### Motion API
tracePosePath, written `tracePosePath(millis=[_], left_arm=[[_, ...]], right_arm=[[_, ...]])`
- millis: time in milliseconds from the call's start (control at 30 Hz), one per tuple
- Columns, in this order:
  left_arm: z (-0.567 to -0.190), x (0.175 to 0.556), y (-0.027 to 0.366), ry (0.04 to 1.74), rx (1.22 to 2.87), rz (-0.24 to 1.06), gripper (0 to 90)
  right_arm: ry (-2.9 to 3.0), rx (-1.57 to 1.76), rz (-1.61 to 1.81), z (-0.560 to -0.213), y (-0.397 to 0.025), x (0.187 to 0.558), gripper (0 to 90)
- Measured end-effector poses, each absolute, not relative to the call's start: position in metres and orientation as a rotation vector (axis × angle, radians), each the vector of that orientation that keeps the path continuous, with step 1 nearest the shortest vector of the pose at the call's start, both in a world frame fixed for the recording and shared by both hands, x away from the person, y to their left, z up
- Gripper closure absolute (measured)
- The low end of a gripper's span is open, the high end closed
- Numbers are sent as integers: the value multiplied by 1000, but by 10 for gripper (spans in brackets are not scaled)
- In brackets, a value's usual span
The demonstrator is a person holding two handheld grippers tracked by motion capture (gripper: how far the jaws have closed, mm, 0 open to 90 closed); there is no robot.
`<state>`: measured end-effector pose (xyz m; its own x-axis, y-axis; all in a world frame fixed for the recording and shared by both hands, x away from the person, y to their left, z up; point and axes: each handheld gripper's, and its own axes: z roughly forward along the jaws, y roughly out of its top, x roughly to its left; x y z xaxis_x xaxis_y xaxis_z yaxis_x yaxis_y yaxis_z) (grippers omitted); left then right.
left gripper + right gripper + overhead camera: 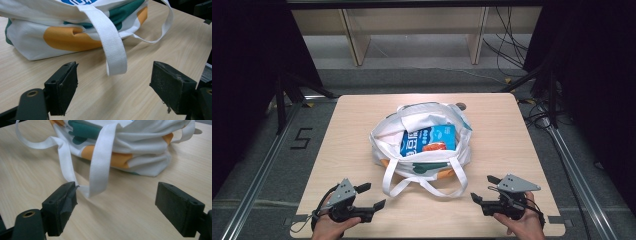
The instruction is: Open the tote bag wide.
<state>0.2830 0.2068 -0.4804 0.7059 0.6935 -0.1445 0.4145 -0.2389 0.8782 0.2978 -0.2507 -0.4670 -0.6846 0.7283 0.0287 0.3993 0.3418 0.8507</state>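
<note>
So the white canvas tote bag sits in the middle of the pale wooden table, slumped on its side with the mouth gaping toward the camera above, which is why the blue snack packet inside is on show. Its two white handles spill off the near edge of the bag and lie looped on the tabletop, pointing straight at the person, and that looks like the reason both tools have been brought in low at the near edge: the handles are the natural thing to take. On the person's left, the left gripper hangs just above the wood with its jaws spread wide and nothing between them; in the left gripper view the nearer strap droops down off the bag's orange-and-green print and ends ahead of the gap, lined up but not touched by either black pad. Over on the other side the right gripper is just as wide and just as empty. In the right gripper view a strap falls between the jaws' line of sight, and the thinner loop runs down close beside the left-hand pad; whether it brushes that pad I cannot tell. My read: each tool is set to close on a handle and lift.
</note>
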Motion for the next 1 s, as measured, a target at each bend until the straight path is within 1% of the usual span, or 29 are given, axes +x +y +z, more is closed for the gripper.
tracePosePath(millis=[300,367,500,567,633,667,733,767,833,867,1000], left_arm=[[-490,275,202,865,1890,305,208],[-491,272,200,856,1908,319,204],[-493,269,196,849,1918,323,201],[-493,268,195,833,1956,325,196],[-493,268,194,829,1954,321,195],[-493,269,195,825,1975,337,195],[-494,268,193,833,1949,324,195],[-493,270,196,804,1971,344,194],[-493,270,196,805,1974,346,195],[-494,269,194,843,1944,323,195],[-494,270,195,833,1959,332,194]], right_arm=[[2271,1016,1301,-475,-251,283,175],[2280,1049,1272,-479,-251,276,174],[2310,1008,1264,-483,-254,273,175],[2313,1002,1254,-484,-254,272,175],[2303,1018,1245,-484,-254,270,175],[2298,990,1234,-485,-255,272,175],[2306,1003,1244,-485,-255,271,175],[2325,1014,1243,-485,-254,271,175],[2321,1014,1243,-485,-254,271,175],[2319,1013,1247,-486,-254,272,175],[2314,1014,1237,-486,-254,272,175]])
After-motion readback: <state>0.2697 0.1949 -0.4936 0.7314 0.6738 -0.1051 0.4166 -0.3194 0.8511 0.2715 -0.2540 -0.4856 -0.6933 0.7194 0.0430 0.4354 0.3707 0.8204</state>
